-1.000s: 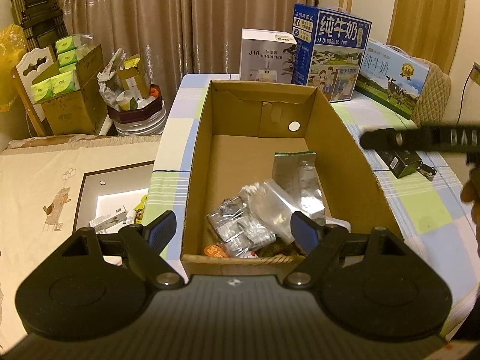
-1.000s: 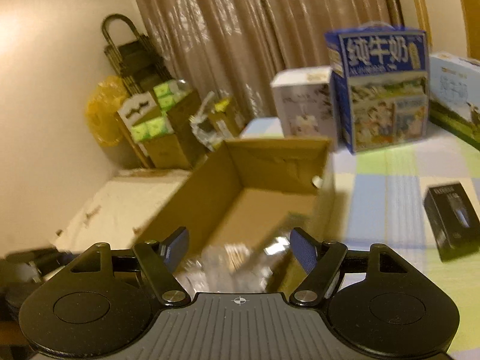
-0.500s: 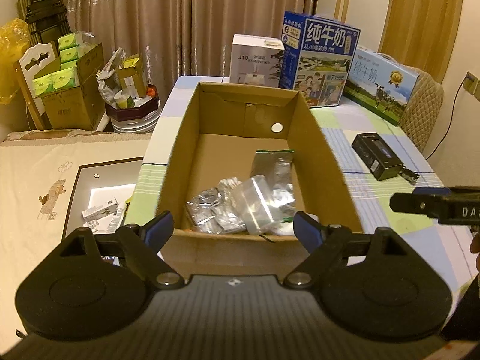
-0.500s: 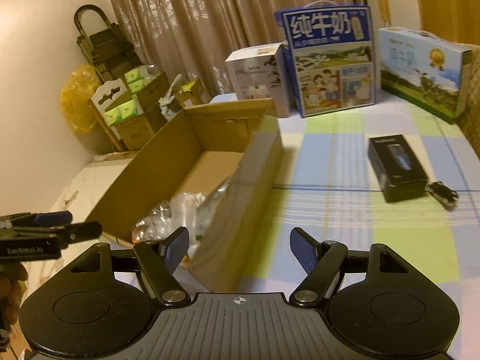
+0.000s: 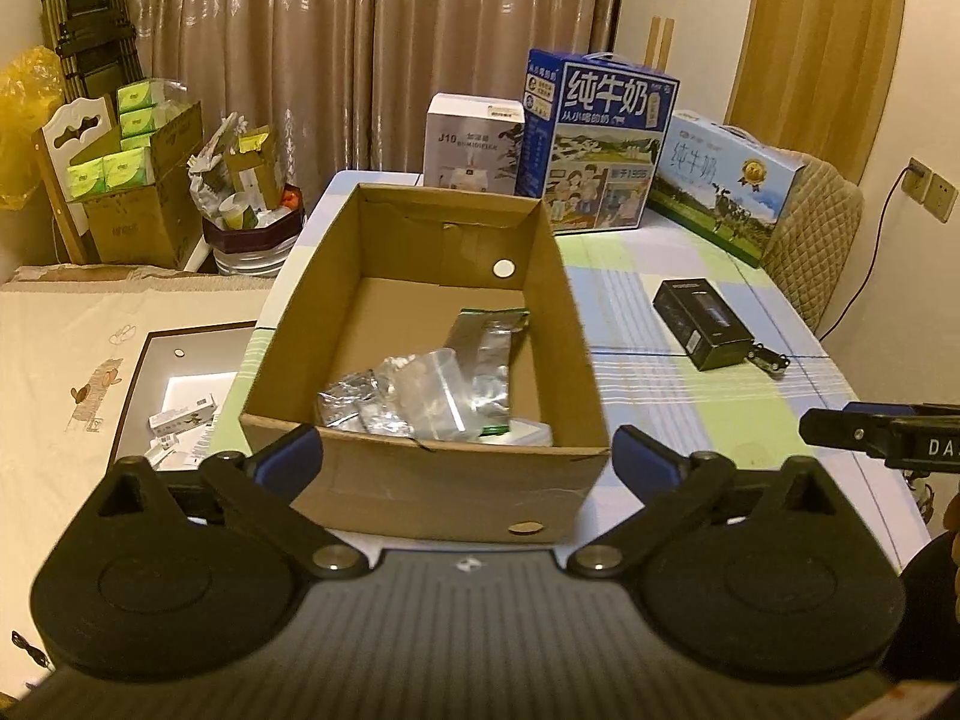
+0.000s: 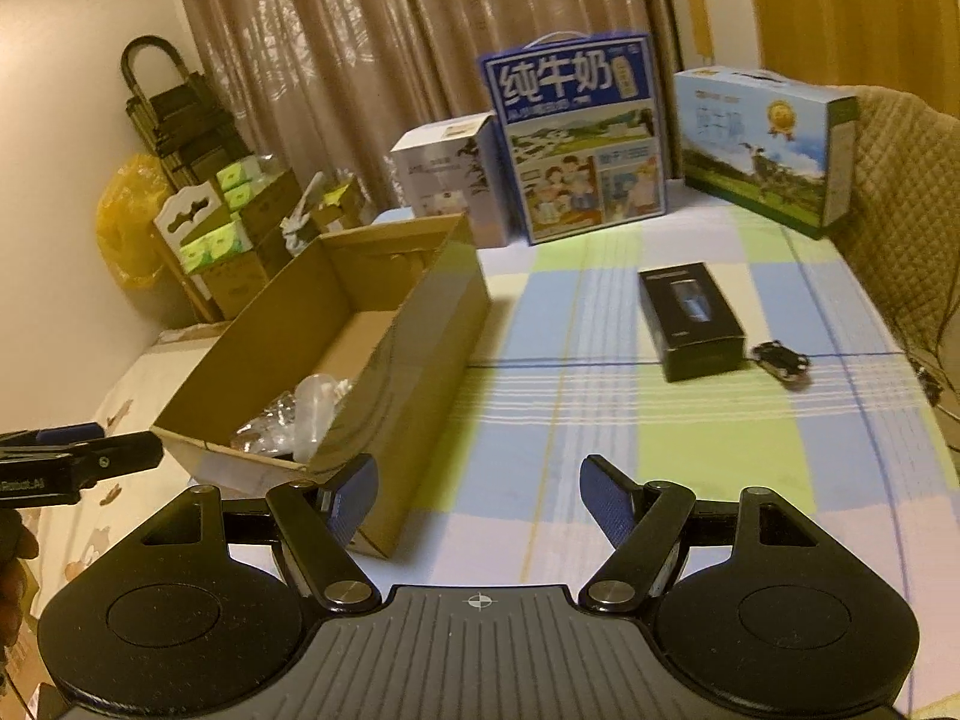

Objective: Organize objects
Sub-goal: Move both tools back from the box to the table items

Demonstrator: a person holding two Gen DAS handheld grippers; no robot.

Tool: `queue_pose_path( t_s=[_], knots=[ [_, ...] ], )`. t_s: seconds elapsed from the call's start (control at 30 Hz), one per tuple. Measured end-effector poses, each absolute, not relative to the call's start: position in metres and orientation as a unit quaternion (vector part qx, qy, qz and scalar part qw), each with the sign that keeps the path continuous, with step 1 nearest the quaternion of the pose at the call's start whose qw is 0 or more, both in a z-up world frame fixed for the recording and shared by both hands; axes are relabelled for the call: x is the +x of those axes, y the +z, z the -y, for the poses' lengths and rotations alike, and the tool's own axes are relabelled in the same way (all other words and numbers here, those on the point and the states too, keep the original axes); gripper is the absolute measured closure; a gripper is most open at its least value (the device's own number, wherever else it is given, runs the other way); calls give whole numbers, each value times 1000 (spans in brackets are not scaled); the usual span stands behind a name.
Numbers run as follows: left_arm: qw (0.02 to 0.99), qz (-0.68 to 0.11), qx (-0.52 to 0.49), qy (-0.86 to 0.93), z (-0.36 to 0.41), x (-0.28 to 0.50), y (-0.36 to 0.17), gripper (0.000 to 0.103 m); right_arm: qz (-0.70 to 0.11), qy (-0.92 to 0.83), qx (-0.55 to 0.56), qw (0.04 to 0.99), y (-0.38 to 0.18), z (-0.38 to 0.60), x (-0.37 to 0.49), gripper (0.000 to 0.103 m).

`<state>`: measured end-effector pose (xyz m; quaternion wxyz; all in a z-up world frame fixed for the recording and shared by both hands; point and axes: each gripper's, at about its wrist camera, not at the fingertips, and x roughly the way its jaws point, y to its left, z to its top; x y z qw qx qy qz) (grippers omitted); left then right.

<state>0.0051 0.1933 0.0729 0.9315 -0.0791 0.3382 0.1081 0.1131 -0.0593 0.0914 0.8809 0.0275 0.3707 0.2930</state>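
An open cardboard box [image 5: 558, 306] [image 6: 414, 348] stands on the checked tablecloth [image 6: 660, 420], with silver foil packets and clear plastic bags [image 5: 432, 390] [image 6: 300, 420] in its near half. A small black box [image 5: 702, 324] [image 6: 690, 318] lies on the cloth to the right, a dark clip [image 5: 768, 358] [image 6: 780, 363] beside it. My left gripper [image 5: 465, 459] hangs open in front of the box's near wall, holding nothing. My right gripper [image 6: 477, 498] is open over the cloth, just right of the box's near corner.
A blue milk carton [image 5: 600, 144], a white humidifier box [image 5: 474, 141] and a light-blue gift carton [image 5: 726, 186] line the table's far edge. A padded chair [image 5: 816, 240] stands at the right. Left of the table are a cream mat [image 5: 66, 372], stacked cartons [image 5: 132, 180] and a bin [image 5: 252, 222].
Both grippers have drawn back from the cardboard box and stayed open. The right one has swung right, over the tablecloth; the left now sees the box's outer near wall.
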Motion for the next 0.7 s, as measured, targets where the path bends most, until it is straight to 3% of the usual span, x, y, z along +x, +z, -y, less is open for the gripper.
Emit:
queue_pose_path(
  t_s=[0.7],
  knots=[
    [936, -335, -69, 83, -134, 17, 80, 1, -362, 237, 59, 900, 101, 145, 108, 31]
  ],
)
